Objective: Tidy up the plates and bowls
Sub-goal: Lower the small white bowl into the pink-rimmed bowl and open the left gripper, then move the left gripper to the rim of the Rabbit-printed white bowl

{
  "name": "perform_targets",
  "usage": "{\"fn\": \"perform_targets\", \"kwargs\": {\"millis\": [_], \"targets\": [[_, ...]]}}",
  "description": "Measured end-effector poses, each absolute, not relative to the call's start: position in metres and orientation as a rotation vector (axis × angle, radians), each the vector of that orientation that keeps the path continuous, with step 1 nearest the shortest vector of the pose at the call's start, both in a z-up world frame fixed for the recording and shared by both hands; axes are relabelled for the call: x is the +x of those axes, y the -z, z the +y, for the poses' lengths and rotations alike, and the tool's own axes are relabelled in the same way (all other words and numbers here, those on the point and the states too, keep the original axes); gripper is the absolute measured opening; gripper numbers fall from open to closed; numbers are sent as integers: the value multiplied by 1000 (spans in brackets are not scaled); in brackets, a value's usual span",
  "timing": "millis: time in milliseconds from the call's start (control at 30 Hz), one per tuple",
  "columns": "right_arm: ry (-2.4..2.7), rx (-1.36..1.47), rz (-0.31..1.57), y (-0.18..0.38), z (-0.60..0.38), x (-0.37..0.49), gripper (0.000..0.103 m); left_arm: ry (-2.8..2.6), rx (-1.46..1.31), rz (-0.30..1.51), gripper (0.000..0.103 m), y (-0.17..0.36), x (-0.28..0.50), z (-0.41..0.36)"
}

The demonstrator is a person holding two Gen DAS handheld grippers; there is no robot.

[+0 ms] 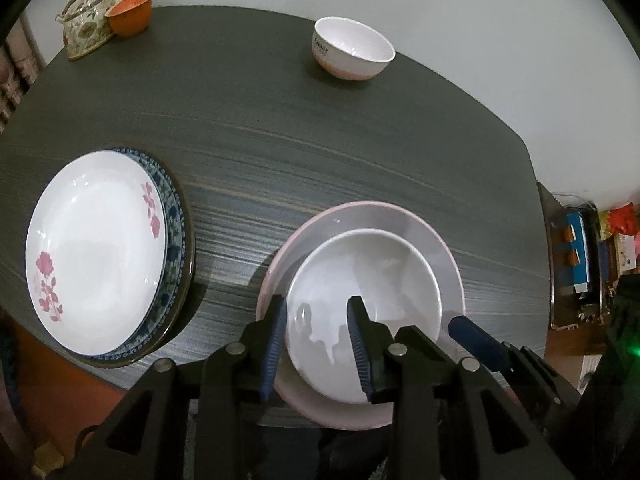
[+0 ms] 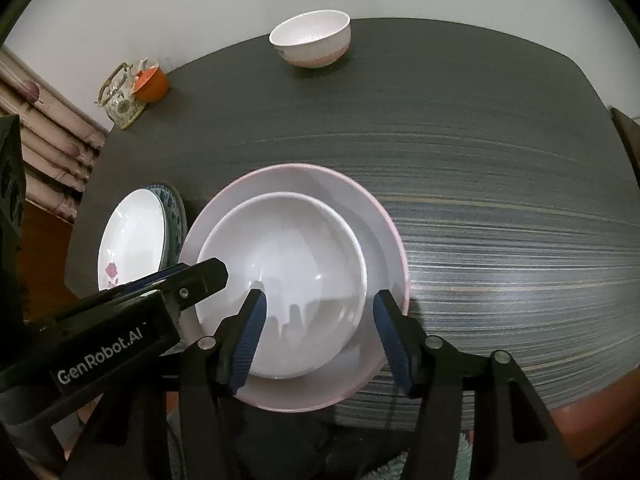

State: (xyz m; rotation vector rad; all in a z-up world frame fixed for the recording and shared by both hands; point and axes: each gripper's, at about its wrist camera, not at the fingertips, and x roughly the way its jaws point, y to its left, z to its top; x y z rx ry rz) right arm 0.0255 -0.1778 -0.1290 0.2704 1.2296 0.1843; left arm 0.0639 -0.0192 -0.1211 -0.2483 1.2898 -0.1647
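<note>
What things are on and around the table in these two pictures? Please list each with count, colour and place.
table: one, dark grey wood grain, under everything
pink-rimmed plate: one, pale with pink edge, near edge of table
white bowl: one, plain white, sitting in the pink-rimmed plate
flowered plate: one, white with pink flowers, on top of the blue-patterned plate
blue-patterned plate: one, blue and white, left side of table
small bowl: one, white with pinkish base, far edge
teapot: one, cream with floral pattern, far left corner
orange cup: one, beside the teapot
left gripper: black with blue pads, over the white bowl's left rim
right gripper: same colours, open over the white bowl's right rim
</note>
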Motion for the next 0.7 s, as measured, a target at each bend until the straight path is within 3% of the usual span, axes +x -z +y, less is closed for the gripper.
{"fn": "perform_targets", "kwargs": {"millis": [700], "targets": [[-140, 230, 1084, 105, -215, 42, 54, 144, -239, 1149, 36, 110, 97, -15]]}}
